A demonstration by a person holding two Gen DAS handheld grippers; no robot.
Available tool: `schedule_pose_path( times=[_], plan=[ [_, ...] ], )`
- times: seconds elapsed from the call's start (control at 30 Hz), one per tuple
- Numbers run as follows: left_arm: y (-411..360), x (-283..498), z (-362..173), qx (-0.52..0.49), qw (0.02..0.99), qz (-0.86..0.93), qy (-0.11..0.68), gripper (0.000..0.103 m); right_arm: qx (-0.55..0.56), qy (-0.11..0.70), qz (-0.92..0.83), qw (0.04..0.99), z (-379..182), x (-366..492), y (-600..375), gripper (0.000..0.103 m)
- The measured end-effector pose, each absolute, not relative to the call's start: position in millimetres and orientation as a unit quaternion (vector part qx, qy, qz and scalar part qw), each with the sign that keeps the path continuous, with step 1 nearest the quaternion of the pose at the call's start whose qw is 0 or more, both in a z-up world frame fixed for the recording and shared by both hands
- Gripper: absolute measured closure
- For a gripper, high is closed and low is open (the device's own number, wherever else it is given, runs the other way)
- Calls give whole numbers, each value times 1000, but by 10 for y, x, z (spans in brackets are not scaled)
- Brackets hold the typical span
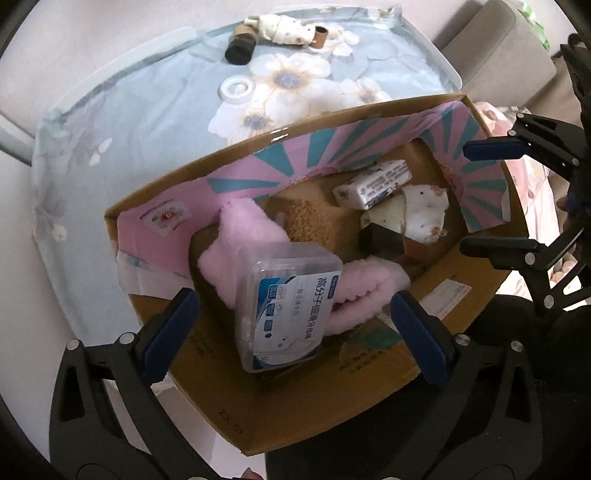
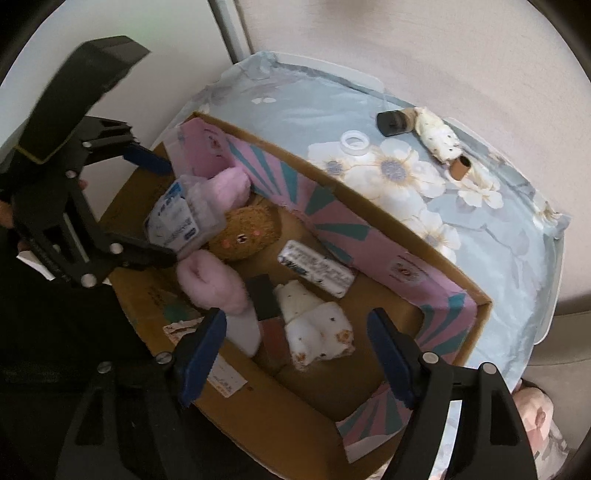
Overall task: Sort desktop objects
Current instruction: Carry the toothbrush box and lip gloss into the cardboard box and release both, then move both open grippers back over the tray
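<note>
A cardboard box (image 1: 295, 406) with pink and teal flaps stands on the table; it also shows in the right wrist view (image 2: 476, 295). Inside lie a clear plastic floss box (image 1: 288, 314), a pink fluffy cloth (image 1: 251, 232), a brown plush (image 2: 243, 232), a white packet (image 1: 373, 182), a folded white cloth (image 2: 317, 328) and a dark block (image 2: 264, 295). My left gripper (image 1: 295, 328) is open, its fingers on either side of the floss box, apart from it. My right gripper (image 2: 299, 358) is open above the white cloth.
On the flowered blue tablecloth (image 1: 147, 122) beyond the box lie a black cylinder (image 1: 240, 48), a rolled white cloth (image 1: 284, 27), a brown tube (image 1: 319, 37) and a clear ring (image 1: 236, 88). A grey sofa (image 1: 502, 48) stands at right.
</note>
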State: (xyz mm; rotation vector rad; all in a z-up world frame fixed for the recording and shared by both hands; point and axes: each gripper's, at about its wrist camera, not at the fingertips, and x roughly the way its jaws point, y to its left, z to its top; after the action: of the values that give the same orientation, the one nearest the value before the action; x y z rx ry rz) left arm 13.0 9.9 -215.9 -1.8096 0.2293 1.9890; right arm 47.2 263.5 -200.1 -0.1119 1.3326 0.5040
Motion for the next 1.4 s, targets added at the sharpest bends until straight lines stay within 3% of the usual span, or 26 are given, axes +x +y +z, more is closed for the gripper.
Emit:
schedule_pose_path(
  times=[0.8, 1.17, 1.4],
  plan=[
    [36, -32, -1733, -610, 220, 758, 68, 0, -54, 560, 202, 802, -1650, 451, 2344, 28],
    [-13, -716, -1250, -551, 198, 801, 127, 0, -82, 487, 154, 856, -1210, 924, 1796, 28],
    [248, -1448, -1662, -553, 226, 785, 166, 0, -64, 510, 166, 842, -1461, 1489, 1605, 28]
  ],
)
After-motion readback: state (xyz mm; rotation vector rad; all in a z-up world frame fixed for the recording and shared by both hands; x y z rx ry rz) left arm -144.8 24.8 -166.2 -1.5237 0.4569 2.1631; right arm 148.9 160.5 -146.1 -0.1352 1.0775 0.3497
